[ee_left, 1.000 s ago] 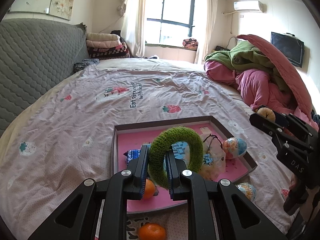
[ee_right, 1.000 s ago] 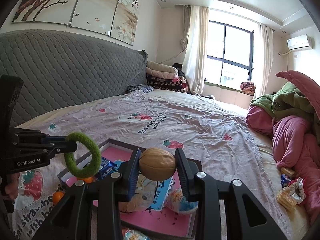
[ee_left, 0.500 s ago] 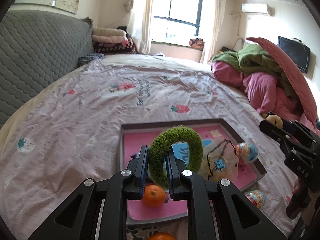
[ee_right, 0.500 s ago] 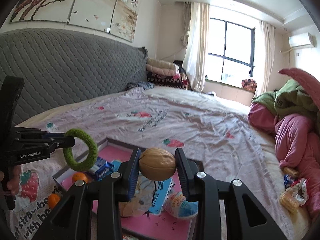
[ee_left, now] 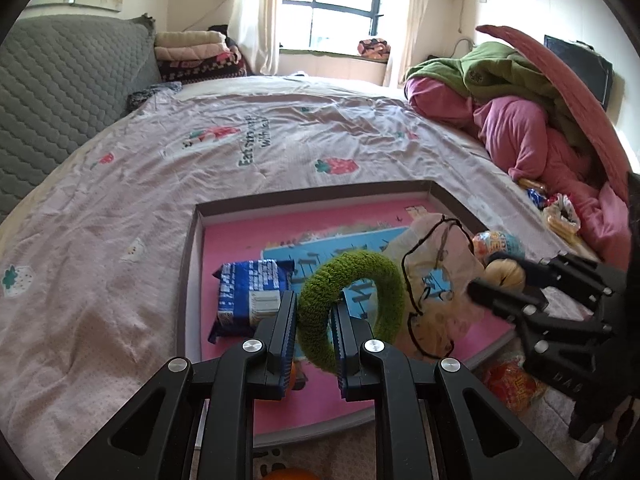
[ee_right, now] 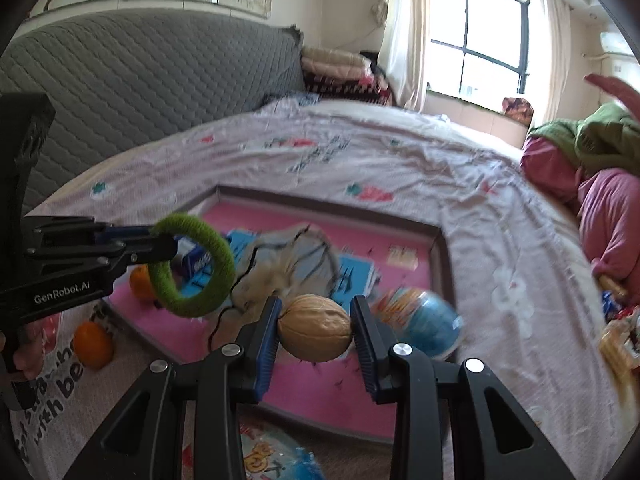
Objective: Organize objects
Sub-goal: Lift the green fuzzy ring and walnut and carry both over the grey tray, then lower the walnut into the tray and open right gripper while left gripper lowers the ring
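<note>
The left gripper was clamped on the near side of a green fuzzy ring, which stood upright above the pink floor of a shallow tray lying on the bed. The right gripper was closed on a walnut, pinched by its two ends and held over the near right part of the same tray.

Inside the tray lay a blue packet at the left, a clear drawstring bag in the middle, a blue and orange toy egg at the right, and an orange near the left wall. A second orange sat on the sheet outside the tray.

The walnut was the likelier trouble: round and hard, gripped only at its tips, it could squirt out if the hold slackened unevenly, and if let go from a height it could roll or bounce over the low wall. The ring hung just beside the bag's black cord, so lowering it there could snag the cord. The two grippers were close together and could knock each other.
</note>
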### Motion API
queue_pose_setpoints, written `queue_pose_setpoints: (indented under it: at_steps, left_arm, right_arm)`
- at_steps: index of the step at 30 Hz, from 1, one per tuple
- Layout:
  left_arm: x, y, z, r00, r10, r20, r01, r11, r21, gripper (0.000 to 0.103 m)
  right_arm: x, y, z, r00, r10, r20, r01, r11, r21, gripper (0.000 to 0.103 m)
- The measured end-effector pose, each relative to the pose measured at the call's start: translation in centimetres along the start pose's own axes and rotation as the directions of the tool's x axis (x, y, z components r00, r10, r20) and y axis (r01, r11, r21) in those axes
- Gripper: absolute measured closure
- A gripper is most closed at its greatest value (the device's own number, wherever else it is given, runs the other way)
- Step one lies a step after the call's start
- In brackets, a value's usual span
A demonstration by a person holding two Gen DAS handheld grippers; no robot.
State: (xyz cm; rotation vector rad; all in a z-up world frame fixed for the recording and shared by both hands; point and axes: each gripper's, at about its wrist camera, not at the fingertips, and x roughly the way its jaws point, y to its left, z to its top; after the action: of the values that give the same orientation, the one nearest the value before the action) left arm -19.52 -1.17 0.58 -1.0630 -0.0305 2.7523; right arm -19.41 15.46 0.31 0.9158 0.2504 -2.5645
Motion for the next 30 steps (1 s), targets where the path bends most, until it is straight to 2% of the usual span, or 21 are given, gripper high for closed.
queue_pose_setpoints:
  at_steps: [14, 21, 30]
  left_arm:
    - [1.2, -1.3, -0.9, 0.998, -0.021, -0.057, 0.023, 0.999, 0.029, 0.086]
    - [1.4, -0.7, -0.8, 0.997, -0.034, -0.071, 0.034, 0.999, -0.004, 0.086]
    - [1.5, 0.1, -0.6, 0.997, -0.015, -0.07, 0.013, 0.999, -0.031, 0.083]
  right_arm:
    - [2.1, -1.4, -1.7, 0.99, 0.046, -0.133, -0.034, 0.995, 0.096, 0.067]
    - [2.3, -1.9, -1.9, 0.987, 0.073, -0.146, -0.052, 0.988, 0.143, 0.067]
    - [1.7, -1.8, -1.7, 0.989, 0.067, -0.129, -0.049, 0.989, 0.142, 0.067]
